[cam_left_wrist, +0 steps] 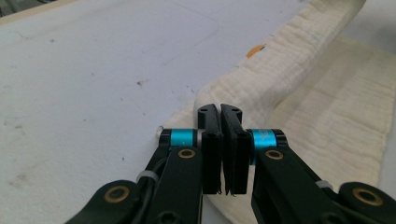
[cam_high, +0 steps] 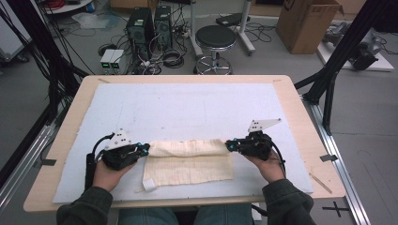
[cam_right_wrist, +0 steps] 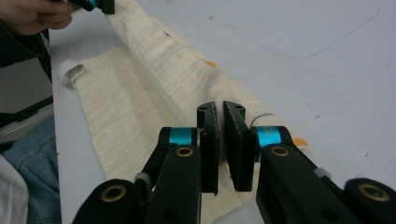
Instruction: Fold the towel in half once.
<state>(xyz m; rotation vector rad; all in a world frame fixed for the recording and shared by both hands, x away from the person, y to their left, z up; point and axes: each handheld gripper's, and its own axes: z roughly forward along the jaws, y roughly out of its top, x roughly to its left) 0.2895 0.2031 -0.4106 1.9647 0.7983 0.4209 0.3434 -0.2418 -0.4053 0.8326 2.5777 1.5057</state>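
A cream cloth (cam_high: 187,161) lies folded on the white mat near the table's front edge. Its far edge is lifted into a raised fold between my two grippers. My left gripper (cam_high: 144,149) is shut on the cloth's left corner; in the left gripper view its jaws (cam_left_wrist: 220,112) pinch the cloth (cam_left_wrist: 289,60), which runs away to the upper right. My right gripper (cam_high: 230,145) is shut on the right corner; in the right gripper view the jaws (cam_right_wrist: 221,109) clamp the cloth (cam_right_wrist: 154,51), which stretches toward the other gripper at the top left.
The white mat (cam_high: 187,108) covers most of the wooden table (cam_high: 300,112). A small white tag (cam_high: 149,184) sticks out at the cloth's front left corner. Beyond the table stand a stool (cam_high: 215,40), computer towers (cam_high: 141,28) and a cardboard box (cam_high: 307,21).
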